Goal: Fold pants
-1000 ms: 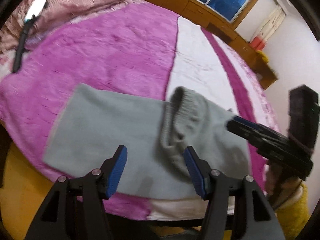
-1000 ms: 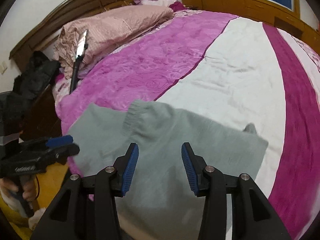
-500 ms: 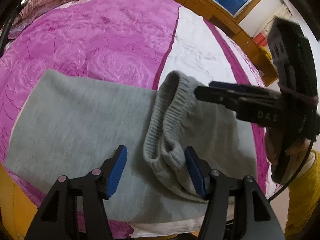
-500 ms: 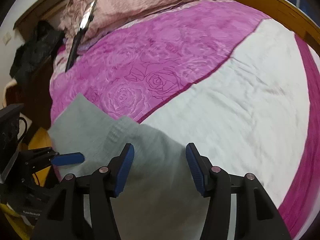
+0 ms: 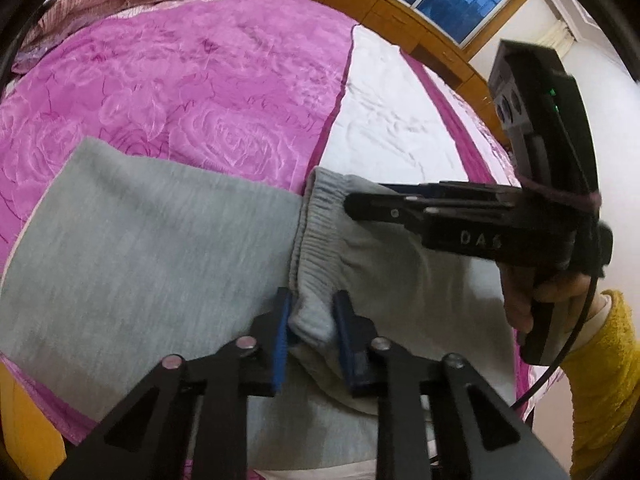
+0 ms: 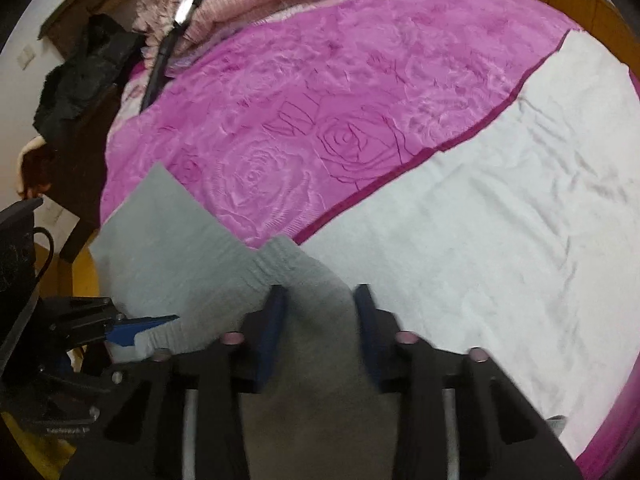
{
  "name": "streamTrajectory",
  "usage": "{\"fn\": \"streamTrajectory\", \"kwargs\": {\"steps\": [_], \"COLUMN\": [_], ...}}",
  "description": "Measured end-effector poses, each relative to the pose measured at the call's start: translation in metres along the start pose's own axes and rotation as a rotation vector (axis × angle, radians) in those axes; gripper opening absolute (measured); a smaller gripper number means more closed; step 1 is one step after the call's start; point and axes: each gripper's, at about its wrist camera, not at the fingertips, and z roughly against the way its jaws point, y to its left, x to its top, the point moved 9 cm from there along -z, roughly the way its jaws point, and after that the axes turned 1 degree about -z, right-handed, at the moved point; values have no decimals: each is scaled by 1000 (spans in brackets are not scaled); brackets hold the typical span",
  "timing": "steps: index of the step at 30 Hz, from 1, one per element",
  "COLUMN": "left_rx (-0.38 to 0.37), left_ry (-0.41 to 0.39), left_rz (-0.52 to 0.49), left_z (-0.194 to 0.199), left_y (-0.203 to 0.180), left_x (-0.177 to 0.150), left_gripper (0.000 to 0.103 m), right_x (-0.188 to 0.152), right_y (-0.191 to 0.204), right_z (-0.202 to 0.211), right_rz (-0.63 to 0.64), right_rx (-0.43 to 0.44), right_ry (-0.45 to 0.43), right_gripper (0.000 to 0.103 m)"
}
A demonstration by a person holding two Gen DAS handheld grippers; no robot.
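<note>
Both tools have closed in since the earlier frame: left gripper (image 5: 310, 320) pinches the ribbed waistband (image 5: 316, 232) of grey knit pants (image 5: 152, 248); right gripper (image 6: 320, 320) brackets fabric, grip unclear. Pants lie at 6 o'clock on the rose-embossed magenta bedspread (image 6: 300, 100).

— Where is the left gripper (image 5: 310, 322)?
— Low and level, its blue pads (image 5: 280, 340) narrowed close together.
— And the right gripper (image 6: 320, 320)?
— Reaching in from the right side, fingers (image 6: 270, 324) a moderate gap apart, gripped by a yellow-sleeved hand (image 5: 536, 292).
</note>
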Motion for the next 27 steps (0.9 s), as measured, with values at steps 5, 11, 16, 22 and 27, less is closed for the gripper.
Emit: {"fn": "streamTrajectory", "kwargs": {"steps": [5,11,16,22,27], "left_rx": [-7,-2,20,57,91], "left_ry": [-31,-104,-155,-166,-191], "left_rz": [-14,-42,-53,8,58], "left_z": [12,44,75,105,119], "left_y": [-7,-14,-8,27,64], "left_x": [2,6,10,13,18], "left_gripper": [18,18,18,18,18], "right_x": [2,10,23,46,63], "right_y": [6,20,44,82,108], "right_z": [24,60,74,60,34], "right_rz": [3,-7,0,21,26], "right_rx": [-32,-23,9,49,77], "right_ry": [-81,-199,-245,-251,-239], "right_gripper": [10,10,10,10,10]}}
